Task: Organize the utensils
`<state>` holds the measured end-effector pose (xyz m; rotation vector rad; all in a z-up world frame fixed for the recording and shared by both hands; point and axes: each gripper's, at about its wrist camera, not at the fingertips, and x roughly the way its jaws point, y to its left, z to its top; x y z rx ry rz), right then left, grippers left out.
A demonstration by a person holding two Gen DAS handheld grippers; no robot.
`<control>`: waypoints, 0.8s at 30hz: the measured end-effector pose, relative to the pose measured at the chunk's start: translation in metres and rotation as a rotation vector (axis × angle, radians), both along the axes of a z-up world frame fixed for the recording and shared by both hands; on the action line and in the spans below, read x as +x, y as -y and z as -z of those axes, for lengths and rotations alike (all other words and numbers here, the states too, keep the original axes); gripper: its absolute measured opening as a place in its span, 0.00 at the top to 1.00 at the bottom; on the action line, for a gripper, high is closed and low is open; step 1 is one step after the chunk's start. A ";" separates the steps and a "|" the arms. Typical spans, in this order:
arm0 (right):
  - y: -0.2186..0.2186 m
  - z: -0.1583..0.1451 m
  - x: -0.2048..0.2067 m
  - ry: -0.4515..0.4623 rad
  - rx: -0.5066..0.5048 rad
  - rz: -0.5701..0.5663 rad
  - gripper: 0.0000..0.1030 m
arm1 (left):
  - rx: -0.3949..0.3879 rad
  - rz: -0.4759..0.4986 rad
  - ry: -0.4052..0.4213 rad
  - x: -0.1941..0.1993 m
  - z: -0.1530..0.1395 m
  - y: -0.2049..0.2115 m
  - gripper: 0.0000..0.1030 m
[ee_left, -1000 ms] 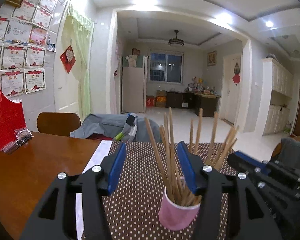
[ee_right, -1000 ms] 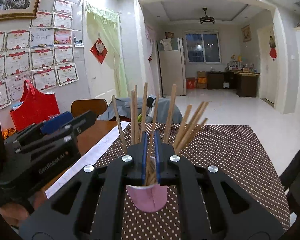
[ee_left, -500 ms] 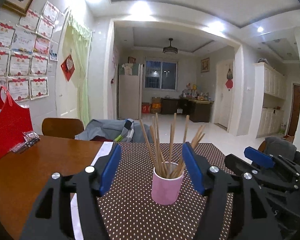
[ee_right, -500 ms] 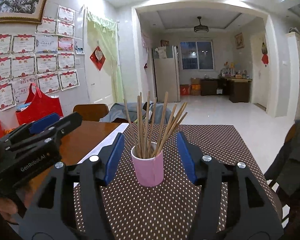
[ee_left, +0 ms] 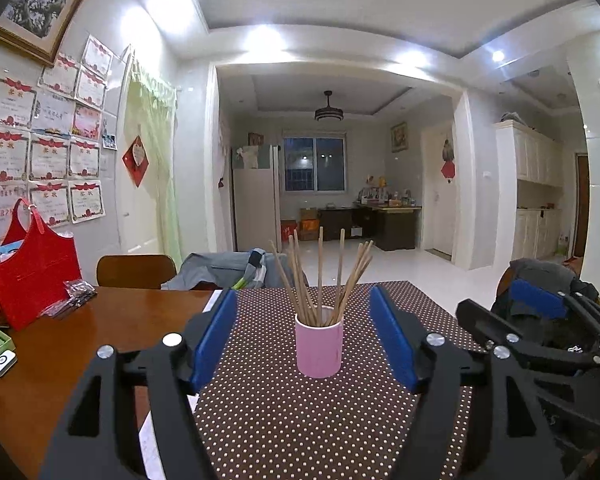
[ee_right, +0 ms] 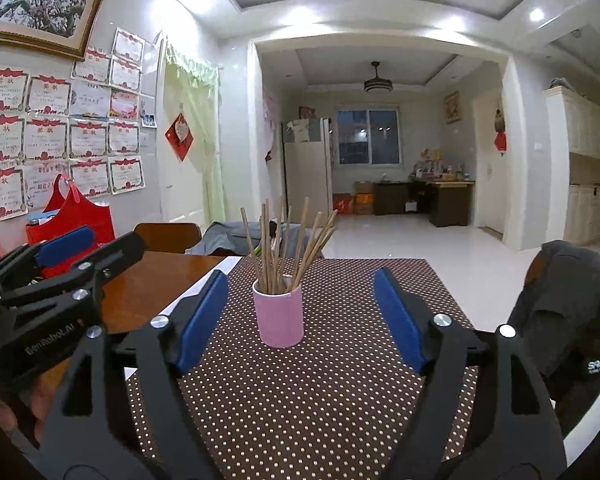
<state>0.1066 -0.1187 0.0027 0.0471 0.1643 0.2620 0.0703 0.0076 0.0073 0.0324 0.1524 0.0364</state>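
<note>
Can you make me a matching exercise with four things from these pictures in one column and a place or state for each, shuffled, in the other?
Things:
1. chopsticks
2. pink cup
3. red bag
4. right tool

Places or states:
A. on the bare wood by the wall
B. standing upright in the cup
C. empty, jaws opening
D. on the dotted brown mat

Pairs: 1-B, 2-D, 3-A, 4-C

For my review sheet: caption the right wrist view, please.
Right gripper, jaws opening and empty, faces a pink cup of chopsticks on the dotted mat.
</note>
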 end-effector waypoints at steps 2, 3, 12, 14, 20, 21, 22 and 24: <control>0.002 0.000 -0.010 0.011 0.007 0.008 0.24 | -0.003 -0.008 0.012 -0.008 -0.001 -0.002 0.34; 0.002 -0.001 -0.013 0.014 0.010 0.010 0.23 | -0.006 -0.011 0.017 -0.013 -0.001 -0.003 0.34; -0.005 -0.001 -0.039 0.053 0.003 0.026 0.20 | 0.002 -0.019 0.039 -0.035 0.001 -0.002 0.33; -0.003 0.001 -0.043 0.055 0.004 0.026 0.20 | 0.015 -0.021 0.053 -0.038 0.002 -0.001 0.33; -0.002 0.001 -0.052 0.079 0.000 0.039 0.18 | 0.036 -0.021 0.079 -0.041 0.002 0.003 0.33; -0.003 0.000 -0.052 0.081 0.000 0.041 0.18 | 0.043 -0.027 0.084 -0.041 0.002 0.003 0.33; -0.003 0.000 -0.052 0.081 0.000 0.041 0.18 | 0.046 -0.030 0.088 -0.040 0.002 0.003 0.33; -0.002 0.000 -0.052 0.082 0.003 0.041 0.18 | 0.047 -0.029 0.088 -0.040 0.003 0.004 0.33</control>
